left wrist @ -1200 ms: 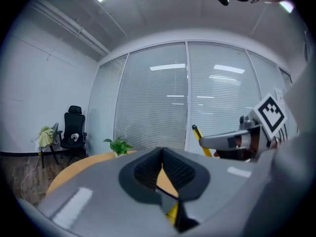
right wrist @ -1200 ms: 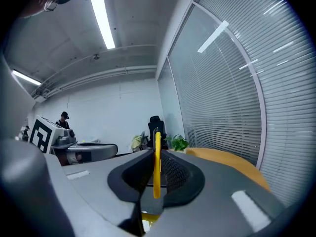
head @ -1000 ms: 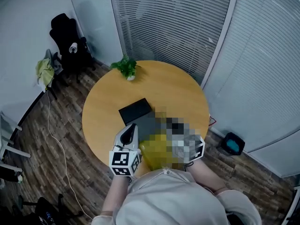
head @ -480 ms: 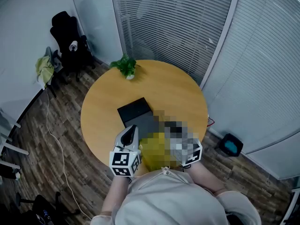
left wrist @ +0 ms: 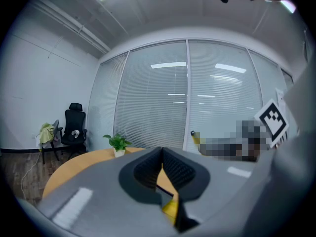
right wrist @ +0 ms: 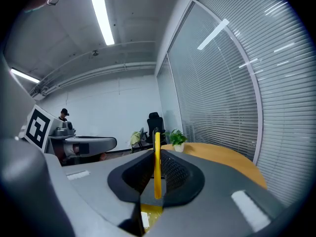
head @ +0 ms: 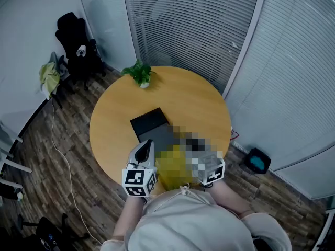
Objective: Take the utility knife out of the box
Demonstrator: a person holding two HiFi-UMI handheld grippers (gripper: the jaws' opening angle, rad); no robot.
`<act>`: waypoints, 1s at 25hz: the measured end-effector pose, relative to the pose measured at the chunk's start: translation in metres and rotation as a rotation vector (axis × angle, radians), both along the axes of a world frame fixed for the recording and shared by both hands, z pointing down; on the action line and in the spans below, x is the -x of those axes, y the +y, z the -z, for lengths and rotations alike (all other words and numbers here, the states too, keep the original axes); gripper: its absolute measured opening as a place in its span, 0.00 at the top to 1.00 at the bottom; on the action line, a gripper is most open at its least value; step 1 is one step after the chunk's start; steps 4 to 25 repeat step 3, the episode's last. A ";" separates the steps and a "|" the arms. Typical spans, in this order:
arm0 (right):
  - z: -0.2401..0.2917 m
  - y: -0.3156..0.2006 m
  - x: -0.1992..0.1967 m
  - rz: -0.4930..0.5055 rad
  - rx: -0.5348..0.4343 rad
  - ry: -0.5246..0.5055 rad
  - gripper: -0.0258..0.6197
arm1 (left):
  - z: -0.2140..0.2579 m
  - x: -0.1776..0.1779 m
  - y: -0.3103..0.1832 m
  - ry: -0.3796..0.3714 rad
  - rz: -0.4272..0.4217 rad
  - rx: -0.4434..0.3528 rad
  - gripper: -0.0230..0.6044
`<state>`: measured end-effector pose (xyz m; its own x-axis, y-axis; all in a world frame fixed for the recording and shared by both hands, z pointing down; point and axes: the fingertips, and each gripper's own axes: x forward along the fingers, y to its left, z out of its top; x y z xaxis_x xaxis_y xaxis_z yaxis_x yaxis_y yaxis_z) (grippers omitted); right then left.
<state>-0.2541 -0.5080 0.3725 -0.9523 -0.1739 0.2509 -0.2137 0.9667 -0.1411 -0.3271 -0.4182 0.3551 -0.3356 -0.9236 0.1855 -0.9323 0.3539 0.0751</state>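
Note:
My right gripper (right wrist: 157, 154) is shut on the yellow utility knife (right wrist: 157, 169), which stands edge-on and upright between its pads. In the left gripper view the knife's yellow tip (left wrist: 196, 138) pokes out from that gripper at the right. A black flat box (head: 151, 122) lies on the round wooden table (head: 183, 98), just beyond both grippers. My left gripper (head: 148, 143) hovers near the box's near corner. Its pads (left wrist: 174, 168) meet at the tips with nothing between them. In the head view a mosaic patch covers most of the right gripper and the knife.
A small potted plant (head: 140, 75) stands at the table's far edge. A black office chair (head: 73, 46) is by the wall at the back left. Glass walls with blinds run behind the table, and a cable lies on the wooden floor at the left.

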 end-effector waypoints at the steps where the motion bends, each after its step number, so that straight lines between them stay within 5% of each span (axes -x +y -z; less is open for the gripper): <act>1: -0.001 0.000 0.000 0.000 0.003 0.000 0.89 | -0.001 0.000 0.000 0.001 0.000 0.000 0.95; 25: -0.005 -0.001 0.000 -0.001 0.007 0.002 0.89 | -0.004 0.000 -0.001 0.002 0.000 0.001 0.95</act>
